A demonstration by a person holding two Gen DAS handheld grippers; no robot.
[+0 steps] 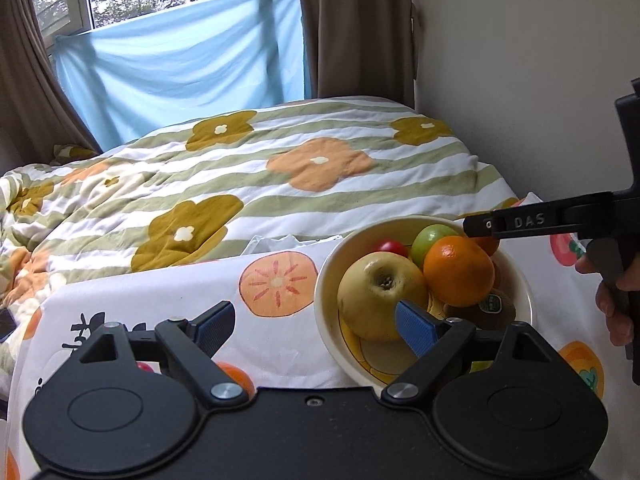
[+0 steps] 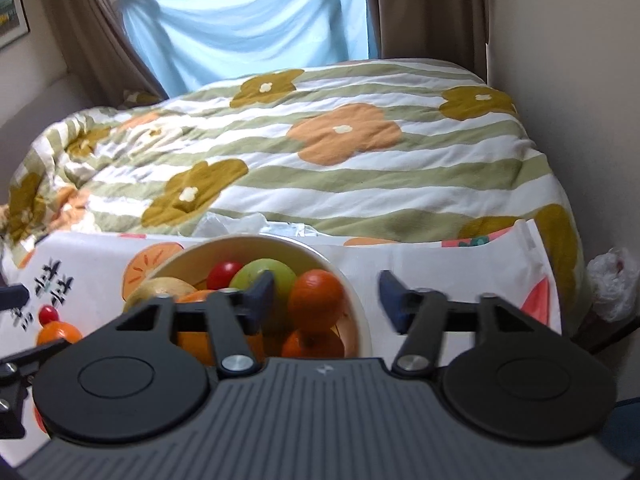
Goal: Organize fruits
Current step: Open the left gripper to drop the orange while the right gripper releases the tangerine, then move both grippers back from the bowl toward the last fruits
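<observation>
My left claw (image 1: pixel 316 322) stands wide apart with nothing between its pads. Its right pad (image 1: pixel 416 326) sits over the near rim of the cream bowl (image 1: pixel 326 280), in front of the big yellow apple (image 1: pixel 380 292); I cannot tell whether pad and apple touch. Its left pad (image 1: pixel 214 324) hangs above the printed cloth on the desk (image 1: pixel 168 288), well outside the bowl.

The bowl holds the fruit: the yellow apple at the near left, an orange (image 1: pixel 458 270) just beside it on the right, a green apple (image 1: pixel 432 240) and a small red tomato (image 1: pixel 392 247) behind them, and a kiwi (image 1: pixel 492 308) with a sticker at the near right.

The other tool (image 1: pixel 540 220) reaches in from the right above the bowl's far rim, with a hand (image 1: pixel 612 296) on its grip.

My right claw (image 2: pixel 326 296) is also spread open and empty. Its left pad (image 2: pixel 260 292) is over the bowl (image 2: pixel 356 300), in front of the green apple (image 2: pixel 264 276), and its right pad (image 2: pixel 390 300) is outside the rim above the cloth. An orange (image 2: pixel 318 300) lies in the bowl between the two pads, with another orange (image 2: pixel 312 344) just below it.

On the cloth at the far left lie a small red tomato (image 2: pixel 49 314) and, near it, an orange (image 2: pixel 58 334), both well apart from the bowl. Beyond the desk is a bed (image 2: pixel 320 152) with a flowered quilt.
</observation>
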